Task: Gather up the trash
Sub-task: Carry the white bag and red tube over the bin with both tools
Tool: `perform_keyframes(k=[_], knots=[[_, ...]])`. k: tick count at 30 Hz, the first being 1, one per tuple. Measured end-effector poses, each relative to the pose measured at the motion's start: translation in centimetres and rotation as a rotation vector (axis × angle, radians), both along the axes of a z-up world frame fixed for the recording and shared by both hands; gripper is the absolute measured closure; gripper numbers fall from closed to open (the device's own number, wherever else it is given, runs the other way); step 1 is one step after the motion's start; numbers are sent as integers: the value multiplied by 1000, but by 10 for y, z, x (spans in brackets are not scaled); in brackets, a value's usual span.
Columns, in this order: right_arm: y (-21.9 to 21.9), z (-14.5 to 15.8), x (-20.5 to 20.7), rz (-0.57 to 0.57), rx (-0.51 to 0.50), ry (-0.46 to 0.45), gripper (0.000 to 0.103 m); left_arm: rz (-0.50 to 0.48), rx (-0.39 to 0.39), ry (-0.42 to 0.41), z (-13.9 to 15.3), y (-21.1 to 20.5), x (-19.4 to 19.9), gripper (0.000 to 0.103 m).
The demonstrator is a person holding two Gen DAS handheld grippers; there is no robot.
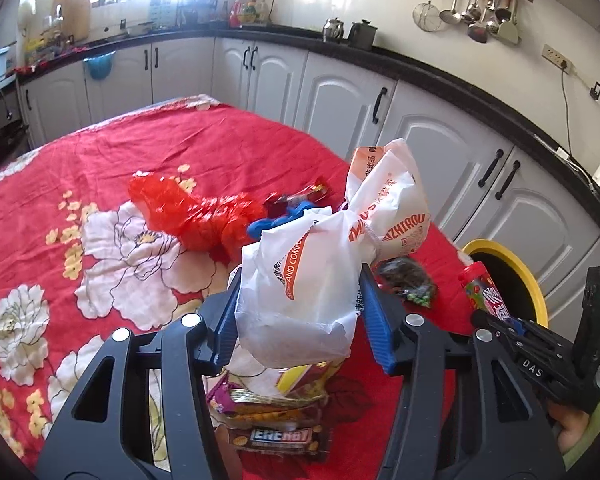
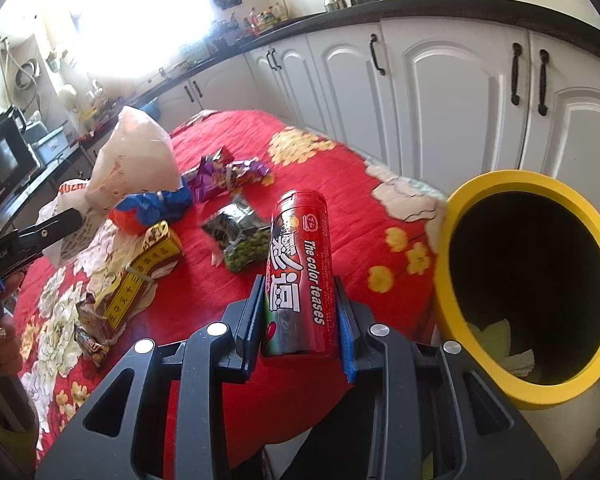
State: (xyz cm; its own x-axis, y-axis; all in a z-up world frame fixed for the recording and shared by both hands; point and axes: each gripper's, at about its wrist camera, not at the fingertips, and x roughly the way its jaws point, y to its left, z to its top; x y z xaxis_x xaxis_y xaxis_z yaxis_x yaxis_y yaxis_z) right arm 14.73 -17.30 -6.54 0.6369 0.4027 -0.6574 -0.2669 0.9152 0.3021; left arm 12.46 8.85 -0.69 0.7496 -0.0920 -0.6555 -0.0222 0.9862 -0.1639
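Left gripper [image 1: 300, 300] clamped on white bag [image 1: 312, 264], right gripper [image 2: 298, 312] on red canister [image 2: 300, 272], seemingly just short of yellow bin rim [image 2: 448, 240].

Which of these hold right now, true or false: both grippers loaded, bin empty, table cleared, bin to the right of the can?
1. The left gripper grips a white plastic bag. True.
2. The right gripper is empty. False: it is shut on a red candy can.
3. The yellow-rimmed bin is empty. False: paper scraps lie inside.
4. Wrappers remain on the red floral tablecloth. True.
5. The bin stands right of the can. True.
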Motion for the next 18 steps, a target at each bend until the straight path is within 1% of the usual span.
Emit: perform_keyframes(k=[6, 18], knots=[[-19, 10, -4, -25, 16, -26, 73, -33, -1, -19, 7, -20, -1, 58], [-58, 29, -8, -69, 15, -75, 73, -89, -25, -22, 6, -59, 6, 58]])
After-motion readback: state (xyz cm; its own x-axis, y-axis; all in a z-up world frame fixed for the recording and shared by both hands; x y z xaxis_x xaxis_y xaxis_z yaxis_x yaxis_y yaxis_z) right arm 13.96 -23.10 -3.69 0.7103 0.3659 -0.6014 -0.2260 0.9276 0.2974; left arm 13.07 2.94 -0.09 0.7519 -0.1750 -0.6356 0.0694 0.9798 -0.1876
